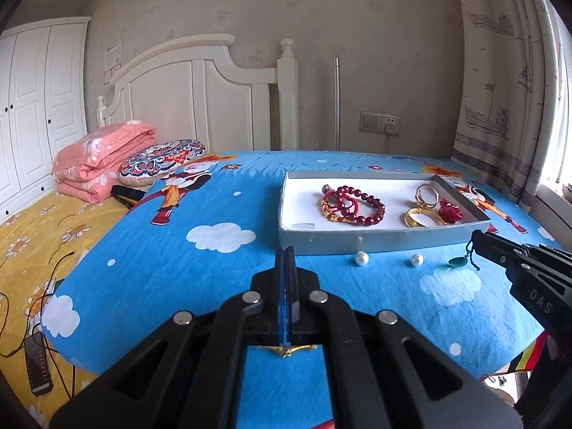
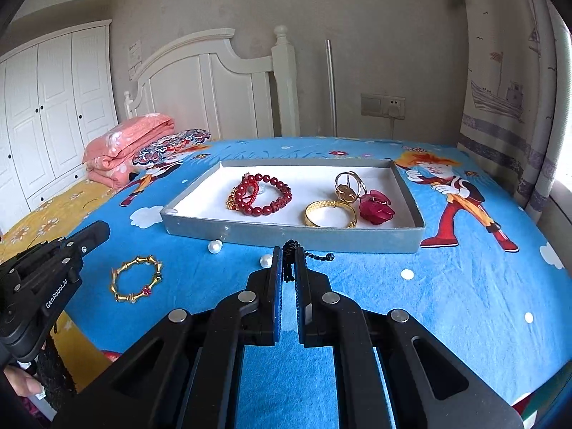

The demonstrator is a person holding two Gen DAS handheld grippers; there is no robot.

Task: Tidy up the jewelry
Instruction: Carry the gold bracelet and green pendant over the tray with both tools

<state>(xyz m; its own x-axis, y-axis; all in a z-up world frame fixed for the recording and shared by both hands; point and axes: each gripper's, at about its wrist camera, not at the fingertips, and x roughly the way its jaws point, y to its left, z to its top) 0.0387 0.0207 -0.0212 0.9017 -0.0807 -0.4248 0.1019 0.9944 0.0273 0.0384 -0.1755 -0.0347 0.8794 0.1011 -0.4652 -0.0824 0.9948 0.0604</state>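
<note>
Right gripper (image 2: 289,264): clamped on black cord (image 2: 288,257), its green pendant (image 1: 457,261) dangling, probably tray-bound.
Left gripper (image 1: 289,271): shut, empty (gold bracelet (image 2: 136,279) beneath).
2 pearls (image 2: 215,246): beside tray (image 2: 286,236).

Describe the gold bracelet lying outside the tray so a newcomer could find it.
Start at the grey tray on the blue cartoon bedsheet. Left of its near corner, past two white pearls, lies the gold bracelet. It is thin, bamboo-jointed, unlike the broad gold bangle inside the tray.
</note>
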